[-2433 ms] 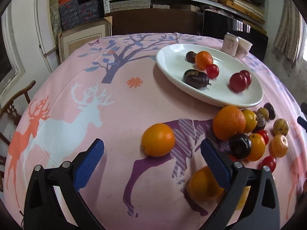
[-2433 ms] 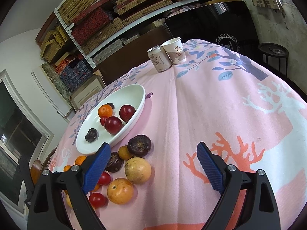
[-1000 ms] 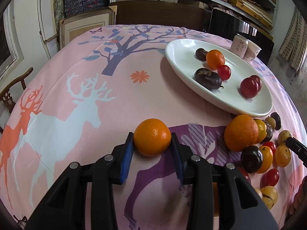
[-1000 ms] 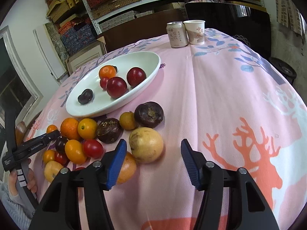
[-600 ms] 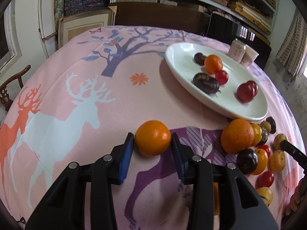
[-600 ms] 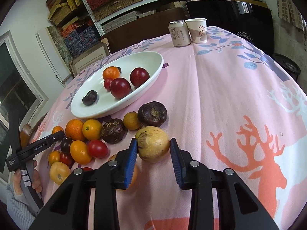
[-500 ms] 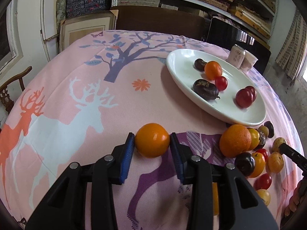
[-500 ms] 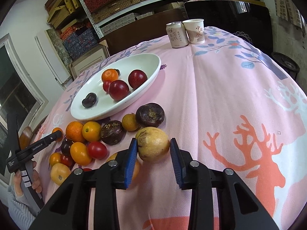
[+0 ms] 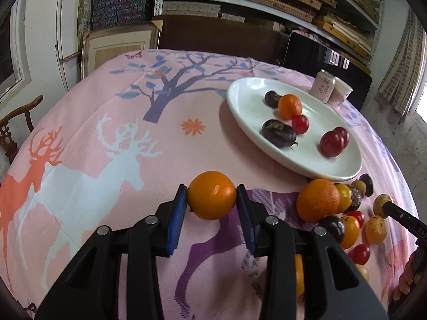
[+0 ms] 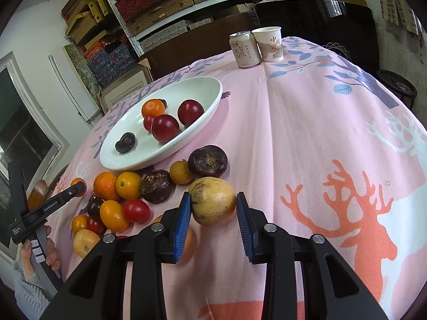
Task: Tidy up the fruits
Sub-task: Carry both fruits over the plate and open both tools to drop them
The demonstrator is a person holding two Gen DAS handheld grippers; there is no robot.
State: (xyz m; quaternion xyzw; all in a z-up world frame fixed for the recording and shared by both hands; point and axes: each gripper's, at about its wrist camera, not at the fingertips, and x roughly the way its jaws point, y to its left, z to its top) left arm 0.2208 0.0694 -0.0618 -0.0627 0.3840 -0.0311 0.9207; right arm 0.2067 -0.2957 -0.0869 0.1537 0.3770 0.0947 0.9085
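The worktop is round and draped in a pink cloth printed with deer and a blue tree. Nearest the left camera, the left tongs are clamped on an orange, both blue pads pressed to its sides; whether it rests on the cloth or hangs just above cannot be told. The right tongs have just been closing and now pinch a yellow-brown fruit between their pads. It is slightly oval, its long axis running across the picture from pad to pad.

Just left of that fruit, in the right view, lies a loose pile of small fruits: oranges, red ones and dark wrinkled ones, touching each other. One orange fruit is half hidden behind the left pad of the right tongs. At the left edge a hand in a grey sleeve grips the other tool's handle, cut off by the frame.

Beyond the pile sits a white oval dish, its long axis running diagonally away from both cameras. It holds an orange, red fruits and dark ones; one dark fruit is mostly hidden behind the orange.

Further back, near the far edge, a drink can and a paper cup stand upright, side by side. Behind the worktop are a dark chair back and shelves stacked with patterned boxes.
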